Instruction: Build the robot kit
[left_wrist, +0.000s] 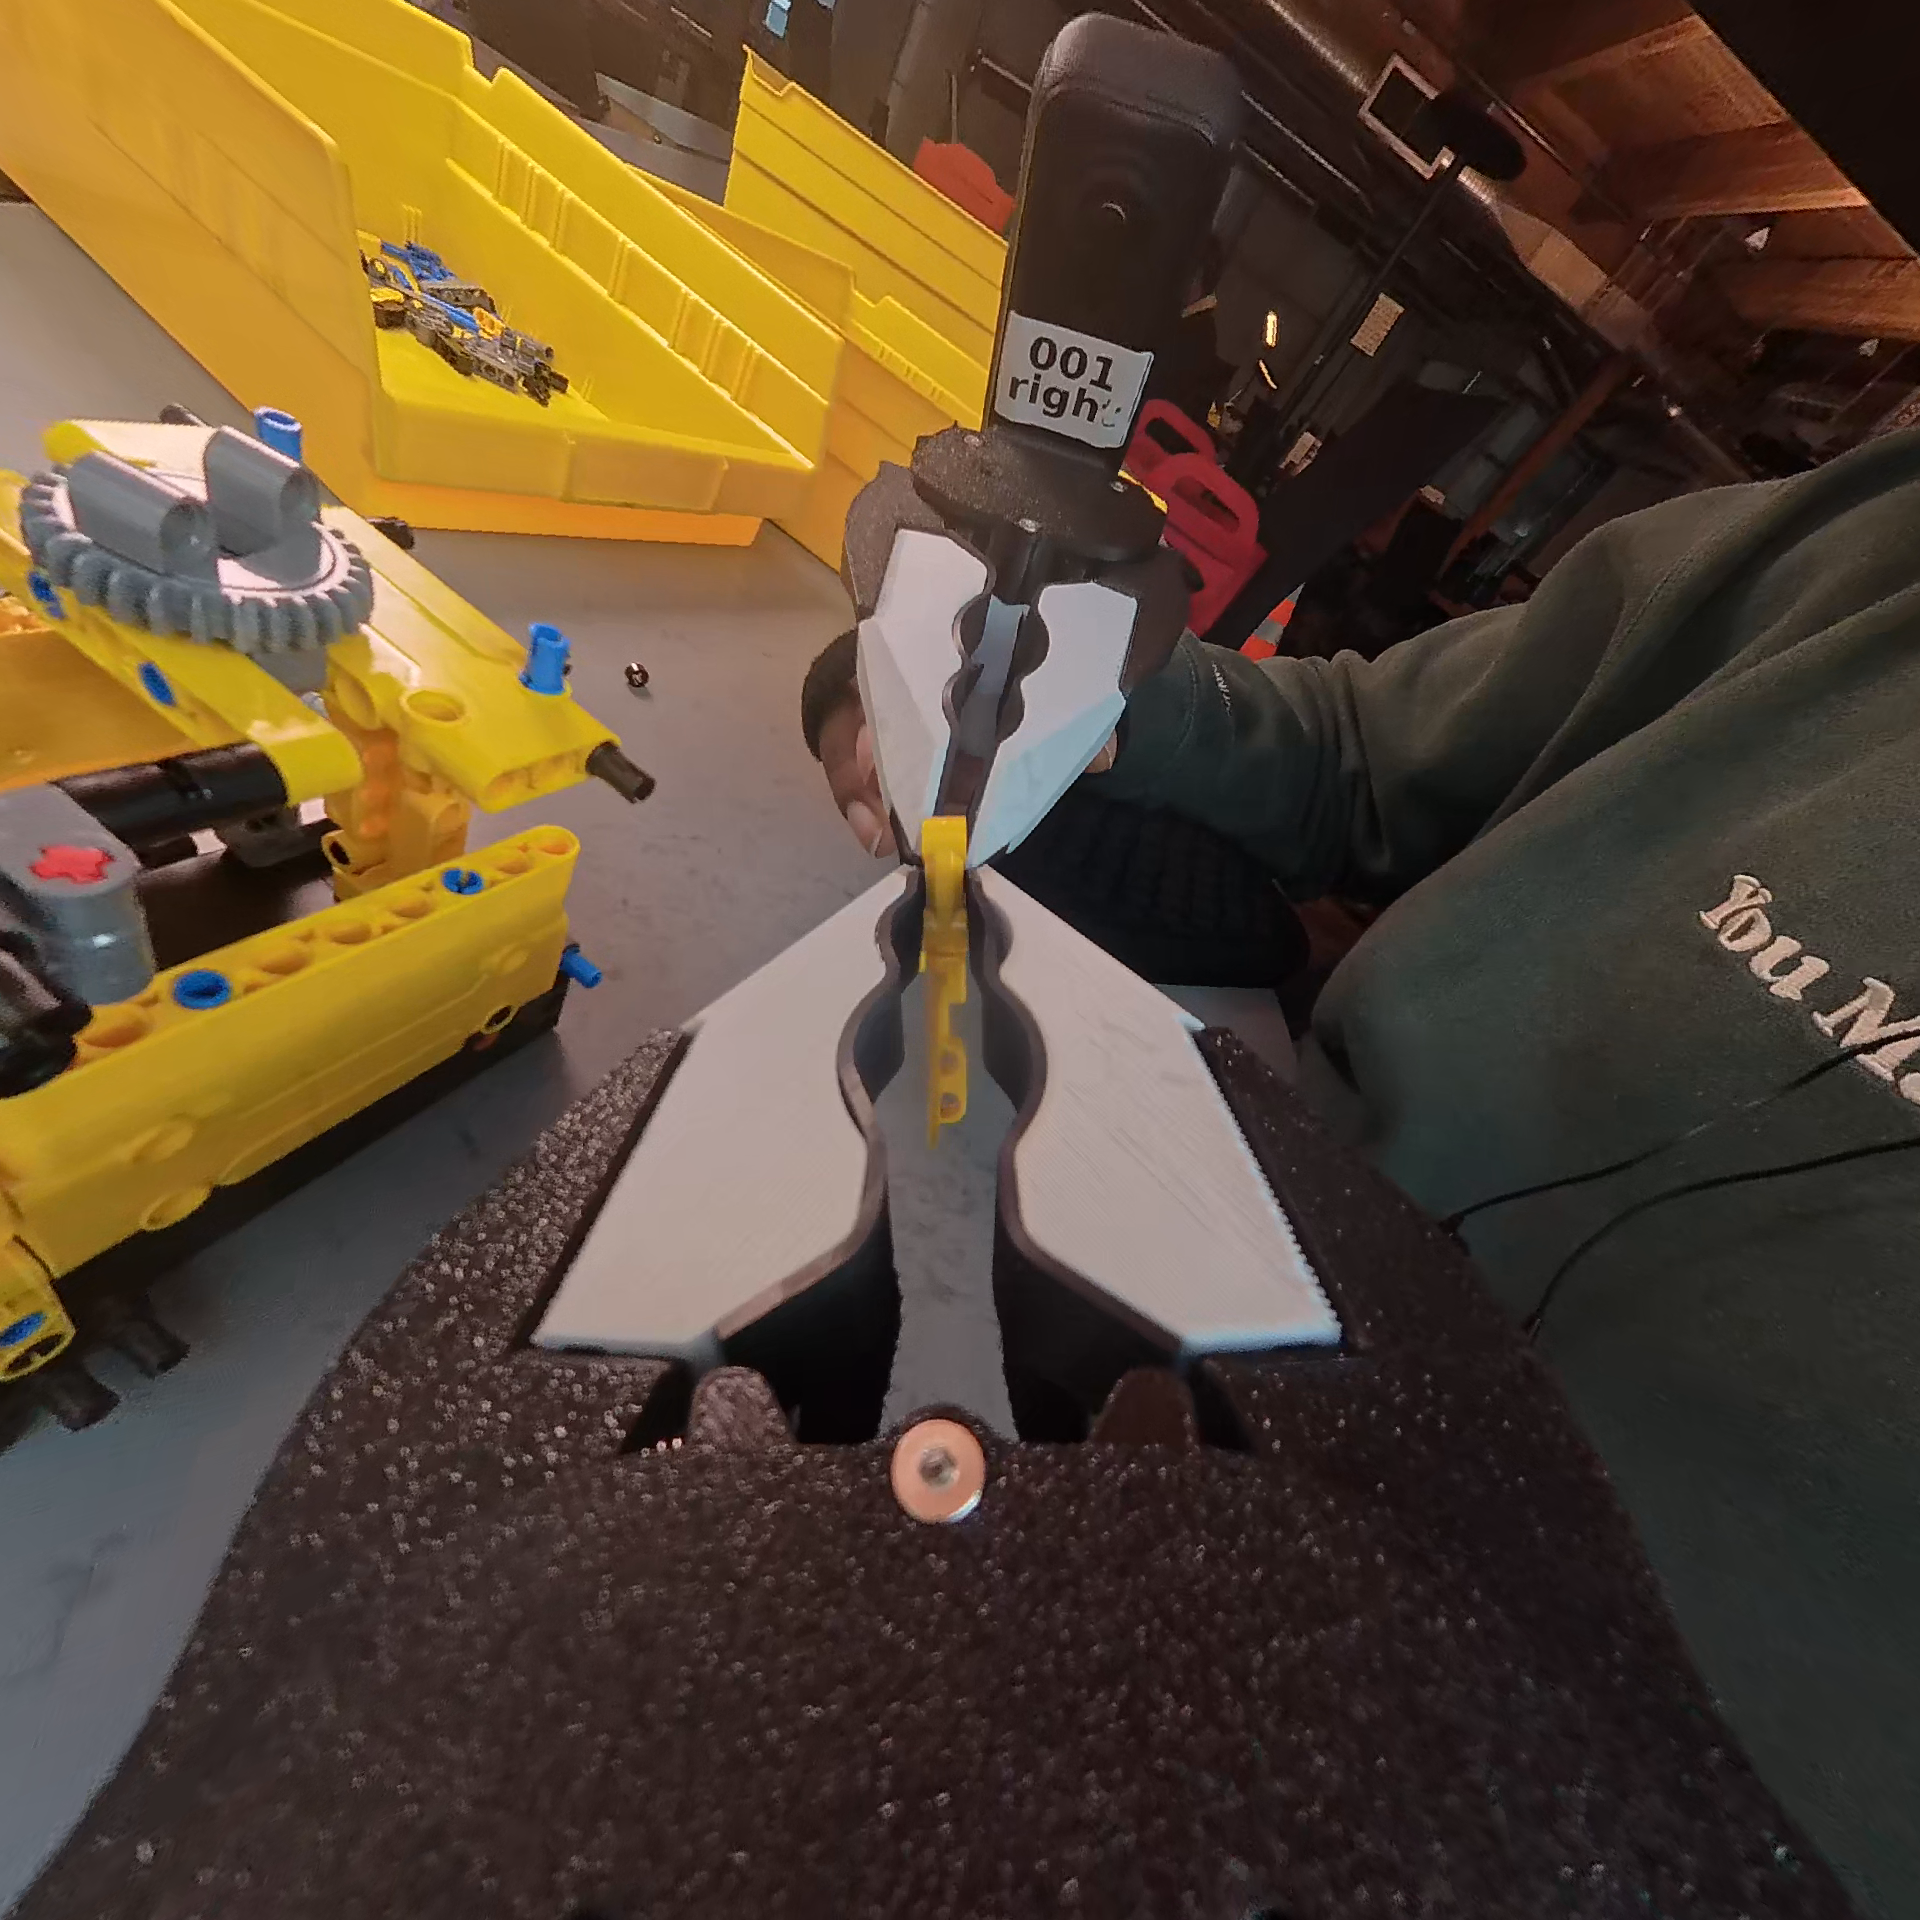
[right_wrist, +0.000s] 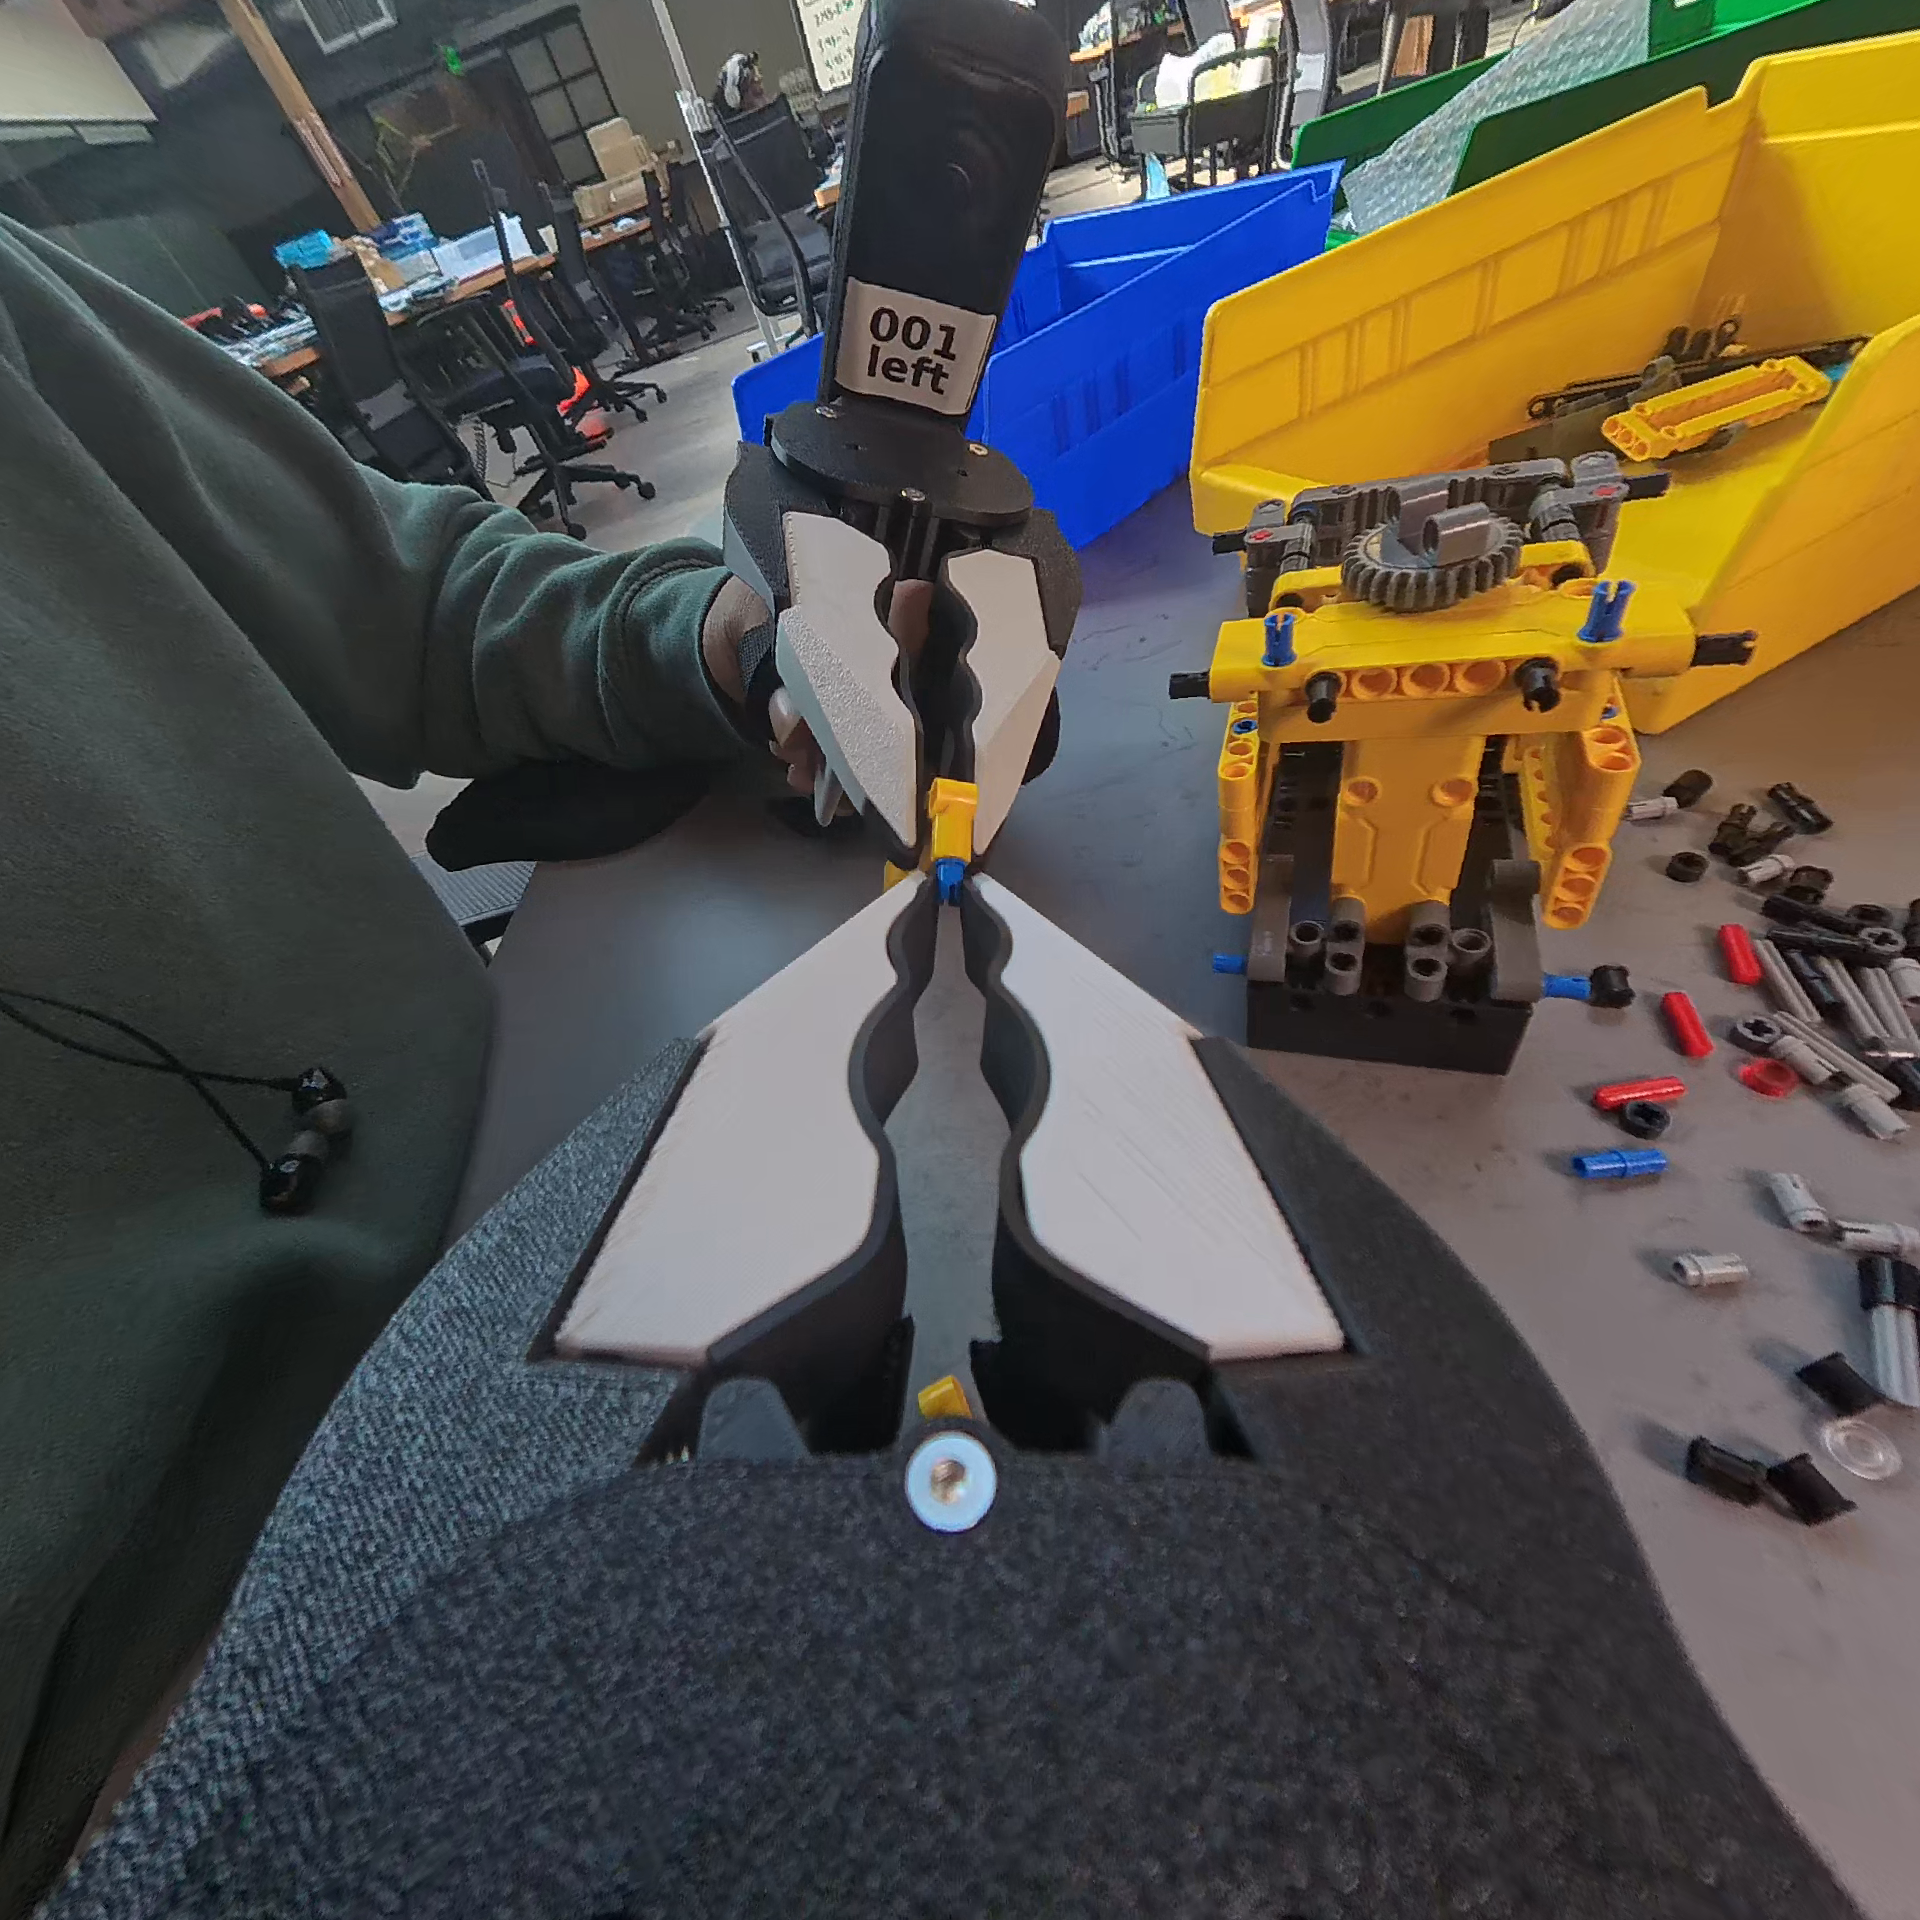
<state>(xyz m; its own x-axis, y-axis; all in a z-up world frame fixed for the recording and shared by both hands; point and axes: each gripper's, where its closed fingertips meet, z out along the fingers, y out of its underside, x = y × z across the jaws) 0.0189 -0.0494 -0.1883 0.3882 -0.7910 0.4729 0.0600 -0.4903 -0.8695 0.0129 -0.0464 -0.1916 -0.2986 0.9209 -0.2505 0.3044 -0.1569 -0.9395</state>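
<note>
The left gripper (left_wrist: 943, 883) is clamped at its tips on a yellow beam piece (left_wrist: 943, 971), which runs back between its white fingers (left_wrist: 748, 1122). Tip to tip with it, the right gripper (right_wrist: 940, 883) is pinched shut on a small blue pin (right_wrist: 947, 875) set against the yellow piece's end. A yellow and grey brick model (right_wrist: 1423, 769) stands on the grey table (right_wrist: 1351, 1299), right of the meeting tips in the right wrist view, with loose pins (right_wrist: 1787, 1039) beyond it and yellow bins (left_wrist: 582, 343) at the far side
</note>
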